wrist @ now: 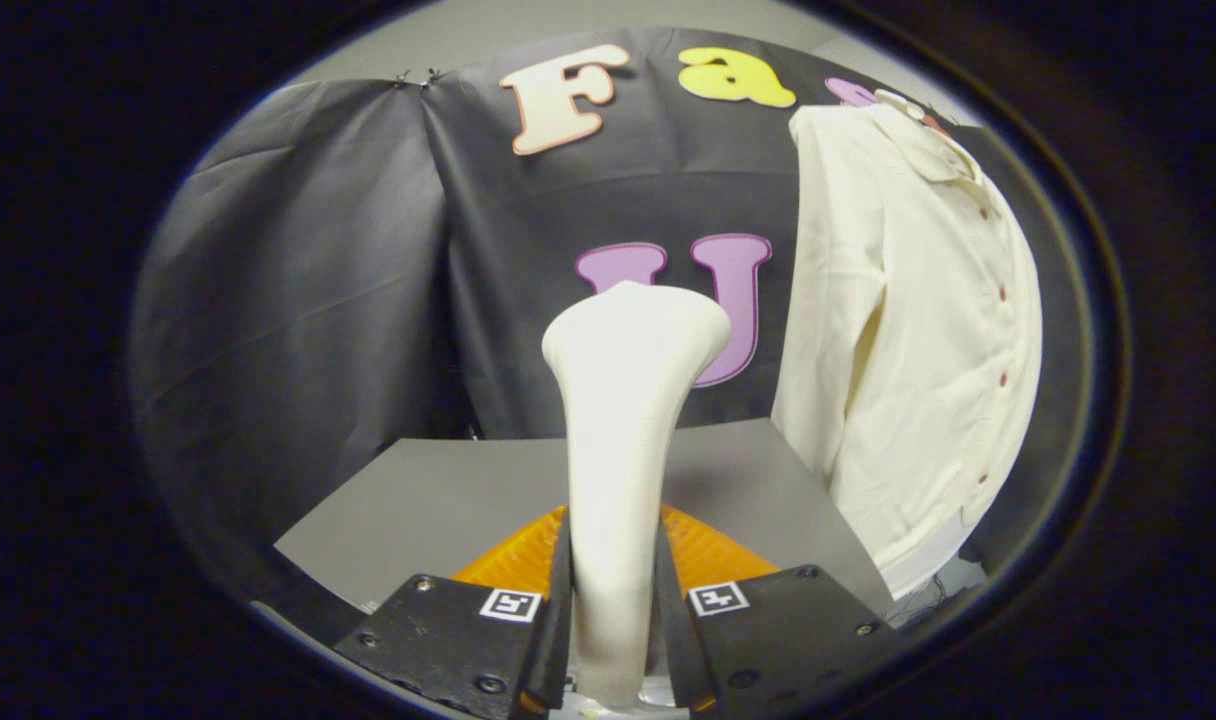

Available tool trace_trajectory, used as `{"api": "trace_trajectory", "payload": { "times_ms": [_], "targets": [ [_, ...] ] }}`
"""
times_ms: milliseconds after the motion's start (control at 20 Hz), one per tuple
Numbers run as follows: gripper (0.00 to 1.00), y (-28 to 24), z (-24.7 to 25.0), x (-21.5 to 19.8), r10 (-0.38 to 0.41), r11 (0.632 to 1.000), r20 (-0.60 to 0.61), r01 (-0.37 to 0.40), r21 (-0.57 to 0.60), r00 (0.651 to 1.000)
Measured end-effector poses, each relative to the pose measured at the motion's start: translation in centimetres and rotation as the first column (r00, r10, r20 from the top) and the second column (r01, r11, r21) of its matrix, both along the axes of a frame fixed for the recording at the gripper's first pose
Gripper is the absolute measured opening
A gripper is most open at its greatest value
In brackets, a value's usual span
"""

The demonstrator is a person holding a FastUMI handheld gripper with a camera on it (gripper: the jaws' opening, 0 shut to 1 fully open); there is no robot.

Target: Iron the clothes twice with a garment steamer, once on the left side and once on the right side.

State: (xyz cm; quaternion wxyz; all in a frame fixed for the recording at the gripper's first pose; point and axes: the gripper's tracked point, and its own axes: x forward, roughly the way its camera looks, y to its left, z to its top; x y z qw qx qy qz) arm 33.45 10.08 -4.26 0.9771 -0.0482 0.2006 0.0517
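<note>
Grey table (448, 500); jaws clamping steamer (623, 420).

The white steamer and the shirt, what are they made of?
The steamer, clamped between the gripper's fingers, looks like smooth matte plastic: one moulded shape, soft even sheen. The shirt, hanging beyond it, looks like woven cloth, maybe cotton: it folds, creases and has small buttons.
</note>
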Motion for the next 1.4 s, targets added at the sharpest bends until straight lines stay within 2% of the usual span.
{"api": "trace_trajectory", "payload": {
  "times_ms": [200,350,550,700,900,1100,1250,1400],
  "targets": [
    [0.39,-0.2,1.9,-2.1,-0.019,0.999,0.074,0.021,-0.035,0.997],
    [0.39,-0.2,2.4,-3.9,0.002,0.997,0.077,0.004,-0.078,0.997],
    [0.39,-0.3,3.3,-6.3,-0.022,0.996,0.098,0.031,-0.084,0.995],
    [0.39,-1.2,7.4,-7.9,-0.034,0.996,0.220,0.051,-0.072,0.975],
    [0.38,-4.9,11.5,-9.3,-0.111,0.991,0.265,0.127,-0.044,0.958],
    [0.39,-11.3,15.1,-10.0,-0.189,0.966,0.324,0.234,-0.108,0.927],
    [0.38,-15.6,16.2,-9.3,-0.254,0.952,0.334,0.295,-0.076,0.907],
    [0.39,-18.6,17.3,-7.7,-0.269,0.939,0.361,0.326,-0.107,0.893]
  ]
}}
